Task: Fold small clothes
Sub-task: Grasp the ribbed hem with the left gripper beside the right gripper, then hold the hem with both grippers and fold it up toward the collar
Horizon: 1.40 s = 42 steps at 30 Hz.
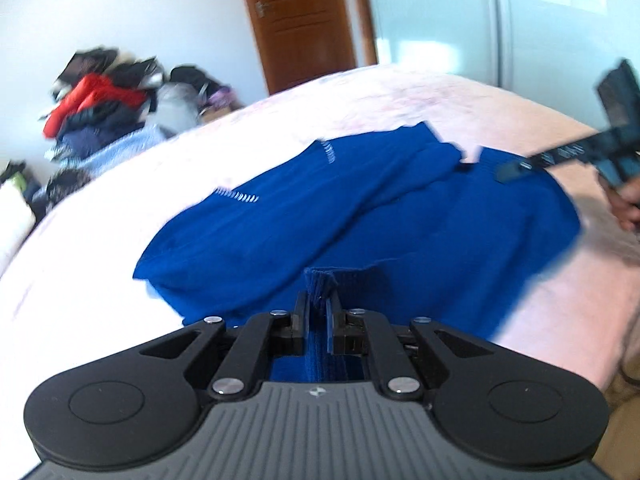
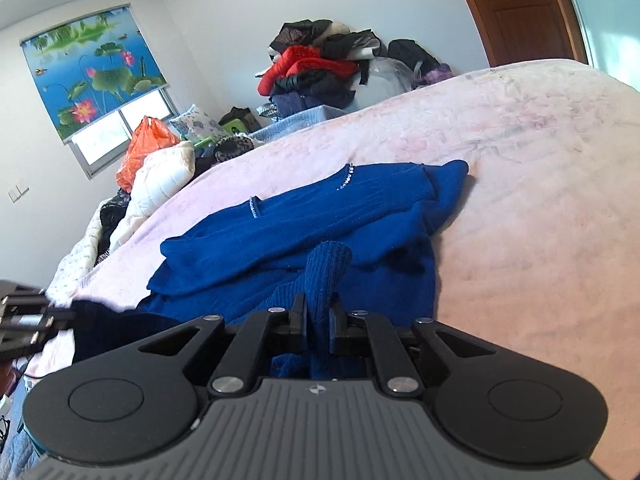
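Note:
A royal-blue knit sweater [image 1: 360,208] lies partly folded on the pale pink bed cover [image 1: 400,96]; it also shows in the right wrist view [image 2: 304,224]. My left gripper [image 1: 318,304] is shut on a ribbed edge of the sweater near the camera. My right gripper [image 2: 318,308] is shut on a ribbed cuff of the sweater that stands up between its fingers. The right gripper appears blurred at the right of the left wrist view [image 1: 560,156], over the sweater's far side. The left gripper shows at the left edge of the right wrist view [image 2: 28,324].
A pile of clothes [image 2: 320,68] with a red jacket sits against the wall beyond the bed. An orange bag [image 2: 144,148] and white quilted bedding [image 2: 160,180] lie beside the bed under a window blind. A brown door [image 1: 300,20] stands behind.

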### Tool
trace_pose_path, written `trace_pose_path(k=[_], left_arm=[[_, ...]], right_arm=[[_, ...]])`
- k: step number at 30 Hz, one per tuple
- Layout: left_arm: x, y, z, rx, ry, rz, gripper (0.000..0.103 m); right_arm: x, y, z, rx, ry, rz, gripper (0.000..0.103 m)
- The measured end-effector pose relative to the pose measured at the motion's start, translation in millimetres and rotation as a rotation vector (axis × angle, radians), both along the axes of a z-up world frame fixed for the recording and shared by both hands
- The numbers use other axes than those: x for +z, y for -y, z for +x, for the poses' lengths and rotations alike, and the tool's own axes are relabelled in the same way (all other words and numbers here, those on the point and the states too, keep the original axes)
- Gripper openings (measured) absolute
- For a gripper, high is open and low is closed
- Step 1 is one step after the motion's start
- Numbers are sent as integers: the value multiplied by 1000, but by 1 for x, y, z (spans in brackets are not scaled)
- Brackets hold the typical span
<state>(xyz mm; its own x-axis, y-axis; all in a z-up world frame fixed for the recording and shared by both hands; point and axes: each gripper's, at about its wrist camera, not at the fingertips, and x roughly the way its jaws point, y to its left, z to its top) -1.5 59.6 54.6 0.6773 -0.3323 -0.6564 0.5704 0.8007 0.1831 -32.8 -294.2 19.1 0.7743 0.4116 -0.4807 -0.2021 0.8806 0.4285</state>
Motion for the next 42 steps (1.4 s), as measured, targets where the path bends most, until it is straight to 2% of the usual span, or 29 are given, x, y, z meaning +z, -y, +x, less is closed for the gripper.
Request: trace_pose_path(k=[4, 6, 9, 10, 13, 14, 16, 18, 19, 20, 21, 22, 23, 24, 27, 32, 36, 40, 42], left_arm=[[-33, 1, 24, 21, -98, -16, 7], [-38, -11, 28, 43, -129, -56, 7], [-42, -23, 38, 78, -183, -155, 10], [-44, -25, 42, 84, -199, -170, 10], [-47, -27, 47, 106, -218, -167, 14], [-47, -26, 47, 103, -227, -167, 17], [-46, -26, 44, 84, -242, -177, 32], [-46, -27, 40, 72, -229, -171, 61], [-46, -25, 37, 73, -206, -151, 64], [-47, -24, 35, 81, -180, -128, 62], [-48, -22, 35, 89, -172, -111, 56], [-48, -21, 36, 94, -184, -116, 44], [-49, -21, 39, 100, -210, -131, 19], [-47, -22, 41, 113, -230, -145, 15], [-41, -17, 37, 143, -177, -126, 11], [-22, 4, 28, 265, -28, -45, 10], [-12, 20, 32, 372, 45, -4, 10], [-10, 29, 43, 430, 43, 10, 10], [-10, 33, 45, 453, 76, 46, 10]], right_arm=[[-15, -5, 4, 13, -65, -40, 13], [-21, -6, 5, 24, -94, -38, 15], [-26, -5, 9, 36, -123, -33, 24], [-26, -4, 10, 41, -125, -31, 31], [-28, -4, 14, 66, -132, -7, 39], [-28, -5, 16, 70, -134, -1, 40], [-29, -6, 20, 76, -138, 15, 41], [-30, -9, 22, 85, -137, 23, 41], [-30, -10, 22, 85, -136, 25, 41], [-30, -10, 22, 82, -135, 29, 38], [-30, -11, 23, 78, -136, 31, 29], [-31, -11, 23, 69, -137, 27, 23], [-32, -9, 23, 56, -139, 25, 19], [-32, -8, 22, 48, -140, 35, 16], [-31, -6, 19, 30, -132, 42, 14], [-21, -7, 14, -6, -71, 21, 14], [-2, -21, 10, -18, 11, -81, 14], [10, -32, 10, -21, 61, -182, 13], [12, -35, 12, -29, 73, -227, 13]])
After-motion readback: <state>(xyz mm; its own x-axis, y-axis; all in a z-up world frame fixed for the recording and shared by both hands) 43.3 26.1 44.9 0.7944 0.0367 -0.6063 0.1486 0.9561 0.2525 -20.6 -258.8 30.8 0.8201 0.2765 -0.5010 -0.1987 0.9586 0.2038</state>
